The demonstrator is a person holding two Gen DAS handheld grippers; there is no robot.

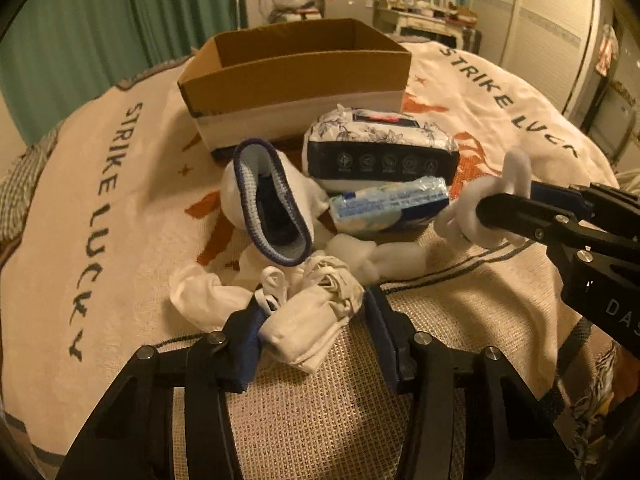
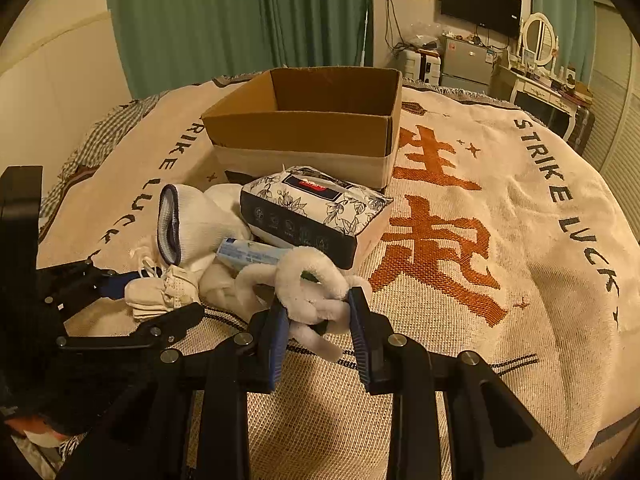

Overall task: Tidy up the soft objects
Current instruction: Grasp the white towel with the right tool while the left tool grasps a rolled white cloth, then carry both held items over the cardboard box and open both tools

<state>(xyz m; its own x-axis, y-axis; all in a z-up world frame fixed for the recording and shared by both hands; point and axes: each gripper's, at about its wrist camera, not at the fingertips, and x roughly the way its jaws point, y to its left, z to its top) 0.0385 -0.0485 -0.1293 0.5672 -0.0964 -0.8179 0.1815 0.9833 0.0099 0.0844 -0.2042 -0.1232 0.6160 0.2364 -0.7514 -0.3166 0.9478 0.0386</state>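
Observation:
An open cardboard box (image 1: 296, 80) (image 2: 308, 128) stands on the blanket-covered bed. In front of it lie a floral tissue pack (image 1: 380, 148) (image 2: 316, 208), a small blue tissue packet (image 1: 388, 204) (image 2: 252, 254) and a white sock with a blue cuff (image 1: 272, 204) (image 2: 180, 224). My left gripper (image 1: 316, 312) (image 2: 132, 292) is closed around a folded white face mask (image 1: 316, 320) (image 2: 160, 292). My right gripper (image 2: 318, 312) (image 1: 496, 204) is shut on a white fluffy knotted rope (image 2: 312, 284) (image 1: 480, 208).
A cream blanket (image 2: 480, 240) with orange characters and "STRIKE LUCKY" lettering covers the bed. Green curtains (image 2: 240, 12) hang behind. A dresser with a mirror (image 2: 540, 40) and a wall TV (image 2: 480, 0) stand at the far right.

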